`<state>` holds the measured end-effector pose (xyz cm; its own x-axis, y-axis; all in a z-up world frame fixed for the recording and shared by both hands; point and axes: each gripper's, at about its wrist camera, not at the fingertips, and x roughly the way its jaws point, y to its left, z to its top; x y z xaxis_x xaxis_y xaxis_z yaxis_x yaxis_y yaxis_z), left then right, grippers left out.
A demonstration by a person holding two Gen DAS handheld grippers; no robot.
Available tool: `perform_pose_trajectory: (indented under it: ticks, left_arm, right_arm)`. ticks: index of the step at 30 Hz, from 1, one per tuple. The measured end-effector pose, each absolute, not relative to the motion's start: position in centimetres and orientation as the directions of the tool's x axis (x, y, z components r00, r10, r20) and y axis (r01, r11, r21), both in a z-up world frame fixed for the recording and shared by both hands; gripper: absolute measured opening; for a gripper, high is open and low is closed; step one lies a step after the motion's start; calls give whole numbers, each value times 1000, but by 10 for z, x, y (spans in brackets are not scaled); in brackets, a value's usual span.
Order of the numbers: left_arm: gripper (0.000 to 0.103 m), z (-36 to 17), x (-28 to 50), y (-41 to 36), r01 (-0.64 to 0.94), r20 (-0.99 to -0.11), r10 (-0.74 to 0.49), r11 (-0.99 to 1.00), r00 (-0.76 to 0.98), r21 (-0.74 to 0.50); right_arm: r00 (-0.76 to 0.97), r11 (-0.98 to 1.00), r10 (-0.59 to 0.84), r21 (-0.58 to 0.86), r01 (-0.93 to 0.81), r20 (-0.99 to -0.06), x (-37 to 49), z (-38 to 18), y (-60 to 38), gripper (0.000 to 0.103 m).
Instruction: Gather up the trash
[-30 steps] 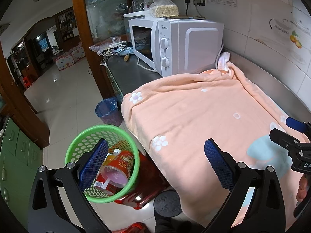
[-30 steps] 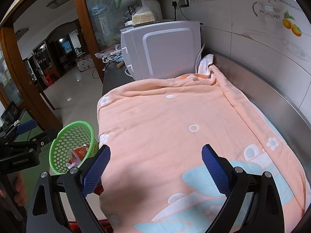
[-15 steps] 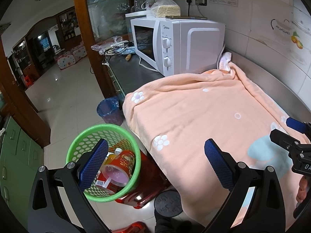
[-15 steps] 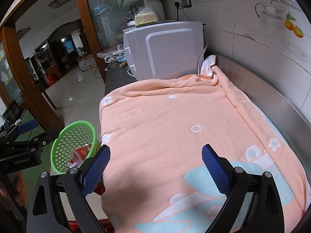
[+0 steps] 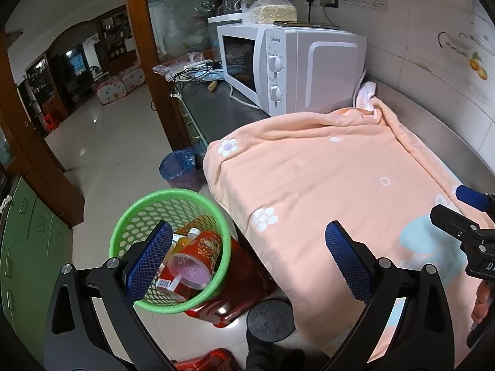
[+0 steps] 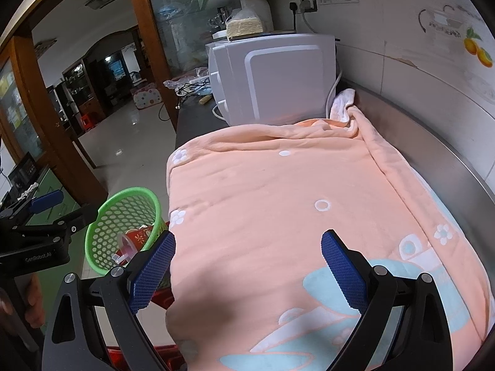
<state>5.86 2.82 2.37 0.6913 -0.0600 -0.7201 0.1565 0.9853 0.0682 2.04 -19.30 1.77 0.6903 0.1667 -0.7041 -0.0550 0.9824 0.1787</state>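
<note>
Not much is different from a second ago. Both cameras have slid a little, so the green basket now sits a bit more to the right in the left wrist view, and the white microwave looks a bit closer. Nothing on the desk has moved. The trash sits in the basket just as it did then. I think the picking-up part is done, or the person is looking around for more.

The left tool has its two blue pads wide apart and holds nothing. It hangs over the near left side, above the basket and the edge of the peach blanket. The right tool is also spread wide and empty, above the near part of the blanket.

Now the counting. There is one green basket, on the floor to the left of the desk, resting on something red. Inside it I see one red cup, one small bottle with a white cap, and a wrapper or two that I cannot count well. There is one blue bin farther back on the floor. There is one microwave at the far end of the desk, with one bag on top. One blanket covers the near desk, and I see no trash on it.
</note>
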Motion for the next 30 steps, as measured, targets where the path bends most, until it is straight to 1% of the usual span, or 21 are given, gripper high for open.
perform_pose_trajectory:
  ticks: [30]
  left_arm:
    - [98,17,55,41,98,-735,-20,993,678,64]
  right_arm:
    - [679,979,202,174,-111,-706,26,15,-175,92]
